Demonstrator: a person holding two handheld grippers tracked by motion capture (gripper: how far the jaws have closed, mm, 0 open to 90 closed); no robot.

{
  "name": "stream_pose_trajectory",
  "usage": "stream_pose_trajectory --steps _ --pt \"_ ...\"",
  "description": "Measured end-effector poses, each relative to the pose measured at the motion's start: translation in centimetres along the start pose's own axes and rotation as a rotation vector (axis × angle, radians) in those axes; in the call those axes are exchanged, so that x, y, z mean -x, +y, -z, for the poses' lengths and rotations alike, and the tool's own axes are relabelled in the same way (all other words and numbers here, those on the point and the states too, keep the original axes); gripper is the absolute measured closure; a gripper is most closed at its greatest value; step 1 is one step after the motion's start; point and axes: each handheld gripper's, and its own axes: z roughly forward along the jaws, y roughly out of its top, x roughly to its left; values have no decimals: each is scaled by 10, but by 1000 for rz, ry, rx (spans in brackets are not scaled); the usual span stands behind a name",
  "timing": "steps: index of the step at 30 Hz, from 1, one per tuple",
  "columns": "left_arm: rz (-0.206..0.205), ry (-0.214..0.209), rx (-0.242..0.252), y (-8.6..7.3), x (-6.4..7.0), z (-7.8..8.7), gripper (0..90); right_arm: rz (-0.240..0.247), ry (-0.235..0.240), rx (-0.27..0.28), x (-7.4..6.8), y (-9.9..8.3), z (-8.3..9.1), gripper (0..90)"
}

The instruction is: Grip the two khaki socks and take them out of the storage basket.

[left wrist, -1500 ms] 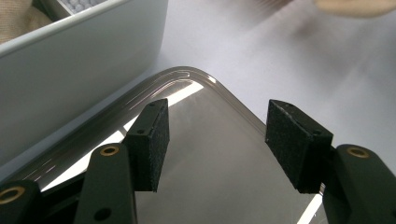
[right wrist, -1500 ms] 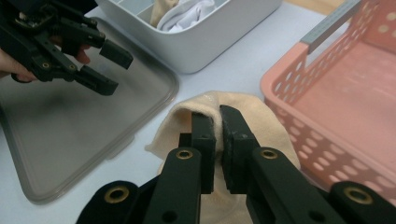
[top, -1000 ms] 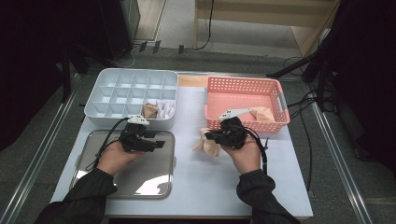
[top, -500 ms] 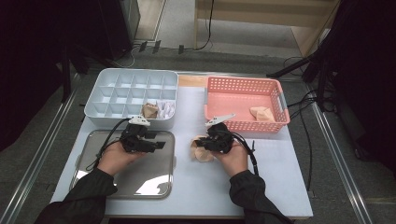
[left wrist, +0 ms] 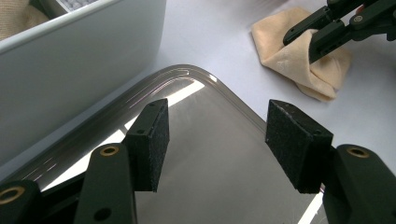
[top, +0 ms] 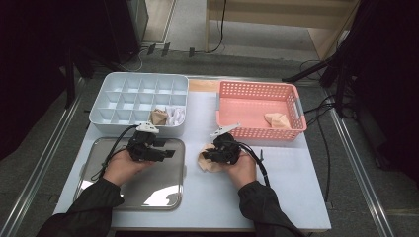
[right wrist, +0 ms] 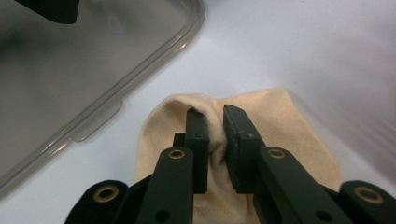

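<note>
My right tool (right wrist: 215,135) pinches just a fold of the crumpled beige cloth (right wrist: 261,140), so I fear it slipping free, while my left tool (left wrist: 224,140) gapes wide.

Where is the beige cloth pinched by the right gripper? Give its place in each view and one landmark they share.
High view: beige cloth lies on the white table, lower middle, under the right gripper, just right of the metal tray.
Left gripper view: upper right, beyond the tray's rim.
Right gripper view: centre, bunched between the nearly shut fingers.
Shared landmark: the tray's rounded corner nearest the cloth.
</note>
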Motion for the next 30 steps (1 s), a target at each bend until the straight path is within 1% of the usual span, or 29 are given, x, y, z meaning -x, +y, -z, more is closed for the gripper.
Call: stream_pose_trajectory --steps 5,7,11,14,15,19,22,27,30 --pt "-2 3 -5 0 0 0 415 12 -8 23 -2 4 8 746" --pt "-2 3 -4 0 0 0 415 7 -4 33 -2 5 12 741" --pt "-5 13 2 0 1 1 412 -12 7 57 -1 8 21 685" --pt "-6 13 2 0 1 2 411 -10 -4 72 -1 10 30 668" --pt "-6 13 1 0 1 2 411 -6 -6 81 -1 11 33 668" --pt "-15 17 -3 -1 2 2 410 -18 -10 105 2 13 43 661" --pt "-14 17 1 -1 3 3 410 -22 -23 112 5 14 49 658" --pt "-16 21 1 -1 3 5 409 -32 -28 124 10 15 58 656" --pt "-17 20 2 -2 4 5 409 -30 -41 126 12 15 64 656"
